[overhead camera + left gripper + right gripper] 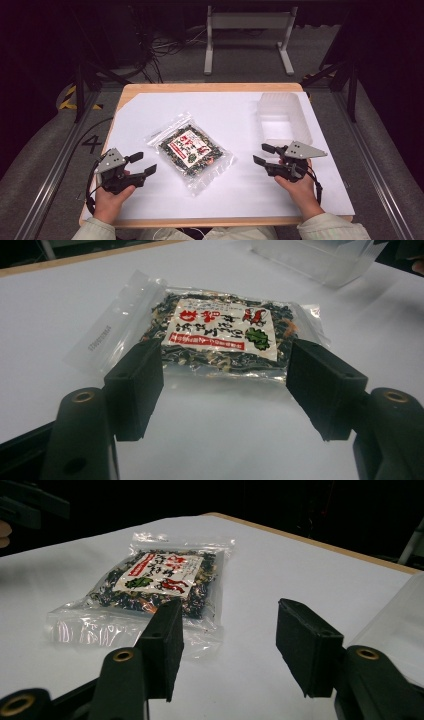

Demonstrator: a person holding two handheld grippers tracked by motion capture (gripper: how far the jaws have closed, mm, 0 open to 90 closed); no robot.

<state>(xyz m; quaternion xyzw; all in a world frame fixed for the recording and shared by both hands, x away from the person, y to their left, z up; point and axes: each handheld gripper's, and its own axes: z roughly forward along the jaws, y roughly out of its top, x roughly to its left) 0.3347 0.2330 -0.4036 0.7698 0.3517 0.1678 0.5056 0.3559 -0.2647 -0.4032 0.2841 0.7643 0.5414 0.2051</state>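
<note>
Sitting beside the clear plastic zip bag of dark dried flakes (192, 150), the translucent plastic tub (283, 120) looks empty; left gripper (141, 164) and right gripper (264, 154) flank the bag, jaws apart, holding nothing.

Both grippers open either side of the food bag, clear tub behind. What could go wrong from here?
1. The flat clear plastic bag of dark dried food with a white and red label lies flush on the white sheet; the open left gripper or right gripper may skid over the glossy film rather than catch an edge.
2. A pinch may catch just the empty film border, so the bag sags or slips.
3. The translucent plastic tub stands just beyond the right gripper; a swing might knock it.
</note>
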